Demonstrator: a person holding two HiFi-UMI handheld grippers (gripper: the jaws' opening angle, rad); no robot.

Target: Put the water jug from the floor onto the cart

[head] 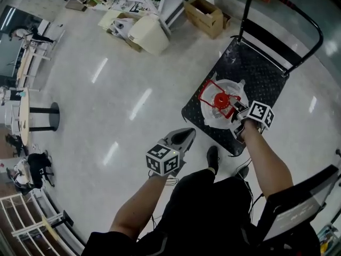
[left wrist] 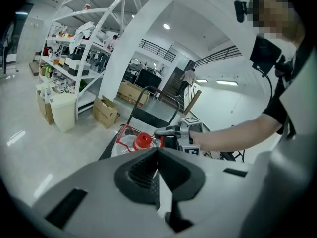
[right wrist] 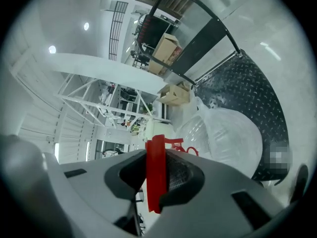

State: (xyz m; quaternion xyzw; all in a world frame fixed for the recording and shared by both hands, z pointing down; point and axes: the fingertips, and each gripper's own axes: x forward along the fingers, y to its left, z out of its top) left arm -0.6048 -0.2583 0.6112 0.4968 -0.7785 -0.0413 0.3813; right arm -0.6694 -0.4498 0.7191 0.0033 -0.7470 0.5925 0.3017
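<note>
The clear water jug [head: 228,106], with a red cap and a red carry handle [head: 213,92], sits on the black checker-plate cart [head: 250,68] near its front edge. My right gripper [head: 238,111] is shut on the red handle [right wrist: 154,175], which stands as a red strip between the jaws in the right gripper view, with the jug's clear body [right wrist: 225,135] just beyond. My left gripper [head: 184,136] hangs over the floor to the left of the cart, its jaws shut with nothing in them. In the left gripper view the jug's red cap [left wrist: 142,140] and the right gripper [left wrist: 168,131] show ahead.
The cart's black push bar [head: 287,12] rises at its far end. Cardboard boxes [head: 204,15], a white bin [head: 149,34] and shelving stand at the back. A round-base table [head: 40,116] is at the left. My foot [head: 212,159] is beside the cart's near corner.
</note>
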